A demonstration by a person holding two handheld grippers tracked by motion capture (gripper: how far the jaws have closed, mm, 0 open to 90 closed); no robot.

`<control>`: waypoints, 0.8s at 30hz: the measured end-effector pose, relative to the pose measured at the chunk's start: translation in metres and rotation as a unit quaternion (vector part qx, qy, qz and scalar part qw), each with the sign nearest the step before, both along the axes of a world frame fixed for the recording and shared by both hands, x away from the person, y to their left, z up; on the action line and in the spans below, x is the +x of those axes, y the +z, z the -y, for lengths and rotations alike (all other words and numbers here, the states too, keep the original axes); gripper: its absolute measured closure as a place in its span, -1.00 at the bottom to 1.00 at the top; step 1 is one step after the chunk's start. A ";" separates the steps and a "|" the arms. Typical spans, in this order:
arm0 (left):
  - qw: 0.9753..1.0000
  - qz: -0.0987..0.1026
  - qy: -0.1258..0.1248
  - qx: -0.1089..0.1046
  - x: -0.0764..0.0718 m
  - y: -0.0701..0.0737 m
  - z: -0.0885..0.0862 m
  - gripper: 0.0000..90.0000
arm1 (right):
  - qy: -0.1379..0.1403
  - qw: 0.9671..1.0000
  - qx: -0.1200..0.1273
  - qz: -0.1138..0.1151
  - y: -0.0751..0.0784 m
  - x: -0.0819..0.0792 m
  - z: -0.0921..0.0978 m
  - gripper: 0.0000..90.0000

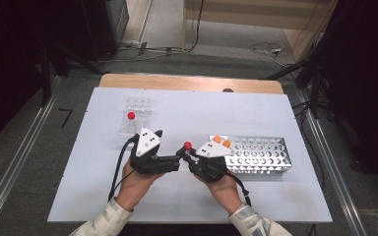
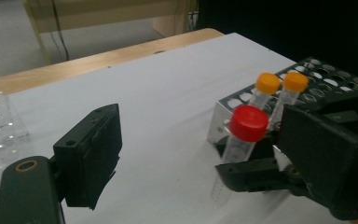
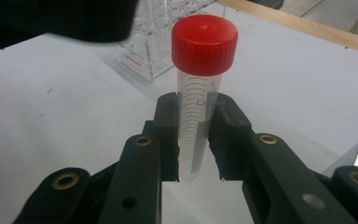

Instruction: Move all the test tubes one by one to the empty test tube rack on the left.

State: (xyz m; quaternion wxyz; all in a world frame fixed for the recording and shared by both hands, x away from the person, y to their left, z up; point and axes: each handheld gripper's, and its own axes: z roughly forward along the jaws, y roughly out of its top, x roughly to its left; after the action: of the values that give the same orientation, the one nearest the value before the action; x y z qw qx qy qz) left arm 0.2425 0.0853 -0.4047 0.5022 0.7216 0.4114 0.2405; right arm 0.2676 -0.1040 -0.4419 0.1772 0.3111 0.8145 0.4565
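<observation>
Holding: my right gripper [image 3: 193, 135] clamps the red-capped tube [image 3: 200, 93] above the table.
Left gripper [image 2: 186, 154]: jaws apart, empty.
Done: two orange-capped tubes [image 2: 279, 86] in metal rack [image 1: 266, 155].
Left: racking mine, I judge.

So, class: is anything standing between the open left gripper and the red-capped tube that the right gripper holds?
Nothing visible does. The red-capped tube stands upright in the right gripper, and the left gripper is open with bare table between its jaws.
</observation>
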 end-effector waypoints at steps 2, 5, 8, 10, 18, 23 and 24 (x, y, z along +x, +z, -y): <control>1.000 -0.002 -0.009 0.001 -0.001 -0.002 0.004 -0.65 | 0.005 1.000 0.001 0.001 0.001 -0.002 -0.002 0.58; 1.000 -0.004 -0.017 0.005 -0.002 -0.006 0.007 -0.51 | 0.013 1.000 0.002 0.002 0.002 -0.005 -0.006 0.58; 1.000 -0.003 -0.031 0.003 -0.003 -0.009 0.008 -0.23 | 0.021 1.000 0.003 0.004 0.003 -0.007 -0.009 0.58; 0.999 0.001 -0.033 0.005 -0.004 -0.009 0.009 -0.03 | 0.023 1.000 0.003 0.004 0.004 -0.009 -0.010 0.58; 0.999 0.014 -0.038 0.010 -0.007 -0.008 0.010 0.52 | 0.025 1.000 0.001 0.003 0.003 -0.009 -0.011 0.58; 0.999 0.016 -0.041 0.017 -0.008 -0.008 0.010 0.54 | 0.026 1.000 0.003 0.003 0.002 -0.009 -0.011 0.55; 0.999 0.017 -0.040 0.016 -0.008 -0.008 0.010 0.55 | 0.027 1.000 0.003 0.002 0.002 -0.009 -0.011 0.46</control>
State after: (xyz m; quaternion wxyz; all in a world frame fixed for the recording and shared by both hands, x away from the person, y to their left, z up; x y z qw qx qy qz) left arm 0.2345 0.0749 -0.4124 0.5069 0.7411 0.3699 0.2386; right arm 0.2581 -0.0928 -0.4395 0.1655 0.2889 0.8208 0.4641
